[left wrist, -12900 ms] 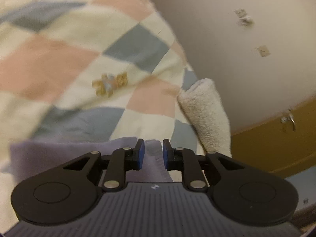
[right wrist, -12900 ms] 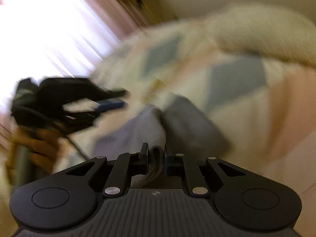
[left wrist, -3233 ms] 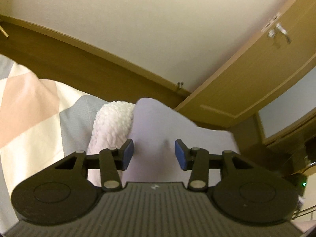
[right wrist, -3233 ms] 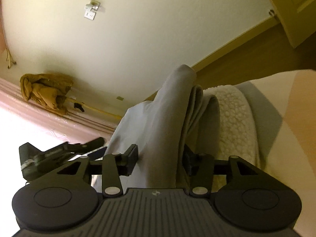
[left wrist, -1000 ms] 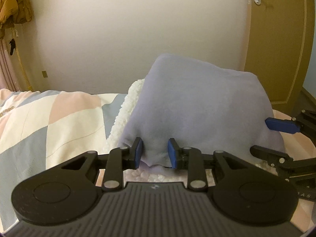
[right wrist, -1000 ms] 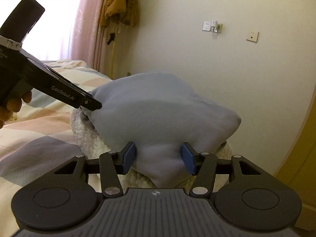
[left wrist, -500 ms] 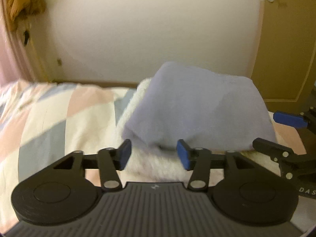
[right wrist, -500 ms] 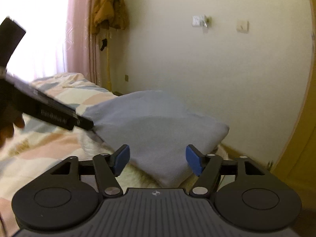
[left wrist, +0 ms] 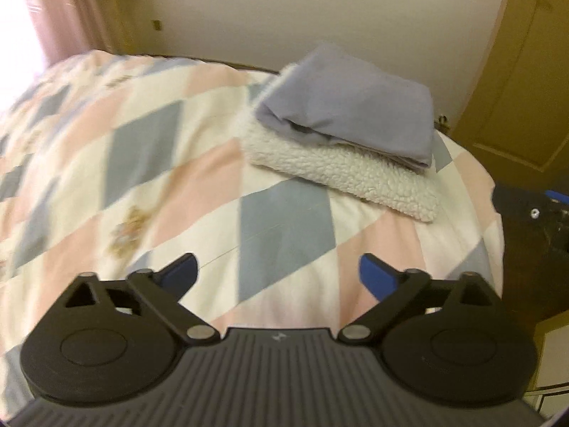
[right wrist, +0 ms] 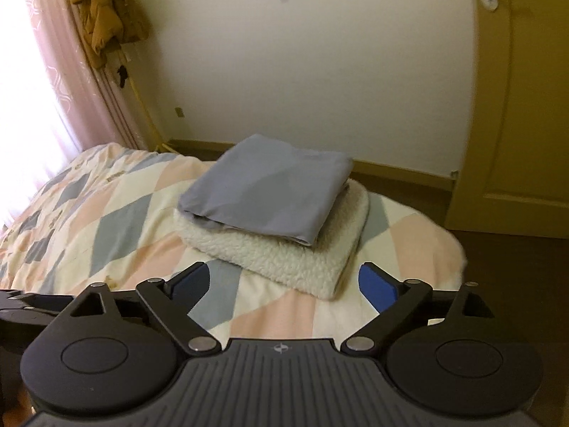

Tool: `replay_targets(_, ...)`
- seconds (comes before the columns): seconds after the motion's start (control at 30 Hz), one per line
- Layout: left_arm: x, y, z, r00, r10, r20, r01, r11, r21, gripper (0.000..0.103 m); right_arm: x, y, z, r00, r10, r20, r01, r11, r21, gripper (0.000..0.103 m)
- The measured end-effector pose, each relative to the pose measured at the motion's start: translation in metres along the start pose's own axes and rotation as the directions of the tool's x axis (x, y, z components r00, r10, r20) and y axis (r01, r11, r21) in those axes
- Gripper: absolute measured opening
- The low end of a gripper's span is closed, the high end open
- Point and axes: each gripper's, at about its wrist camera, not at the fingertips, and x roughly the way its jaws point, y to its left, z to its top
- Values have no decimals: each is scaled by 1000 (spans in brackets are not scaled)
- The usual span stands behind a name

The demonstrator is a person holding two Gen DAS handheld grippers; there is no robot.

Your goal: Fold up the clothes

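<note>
A folded lavender-grey garment (left wrist: 352,106) (right wrist: 270,188) lies on top of a folded cream fleece (left wrist: 341,174) (right wrist: 284,252) at the far end of the bed. My left gripper (left wrist: 277,272) hangs above the quilt, well back from the stack, its jaws opening wide with nothing between them. My right gripper (right wrist: 282,281) is also raised and drawn back from the stack, jaws opening, holding nothing. A part of the right gripper (left wrist: 533,210) shows at the right edge of the left wrist view; the left gripper (right wrist: 21,302) shows at the left edge of the right wrist view.
A quilt (left wrist: 142,163) (right wrist: 106,213) of pink, blue-grey and cream diamonds covers the bed. Behind the bed stand a cream wall (right wrist: 320,71) and a wooden door (right wrist: 526,106). A pink curtain (right wrist: 64,82) and a hanging brown coat (right wrist: 103,10) are on the left.
Both grippers let go of the lavender garment, opened wide and rose back from it. The garment now rests flat on the fleece instead of being held up by its near edge.
</note>
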Motion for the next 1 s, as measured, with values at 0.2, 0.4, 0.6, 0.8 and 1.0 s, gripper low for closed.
replay_targets(0.2, -91, 14, -12, 997, 75, 31, -75, 997, -10, 102, -80, 28, -1, 1000, -19, 14, 19, 1000, 7, 101)
replay_targets(0.4, -148, 9, -24, 984, 160, 74, -164, 985, 55, 102, -130, 47, -9, 998, -60, -14, 60, 998, 18, 101)
replay_targets(0.6, -188, -1, -45, 983, 163, 82, -170, 983, 76, 102, -171, 48, -15, 997, -79, 13, 78, 996, 32, 101)
replay_targets(0.8, -218, -4, -49, 995, 77, 58, -78, 997, 19, 102, -208, 45, -14, 995, -89, 51, 88, 996, 20, 103)
replay_targets(1.0, -246, -11, -52, 995, 66, 76, -65, 998, -11, 102, -227, 38, -11, 995, -95, 41, 94, 995, 34, 103)
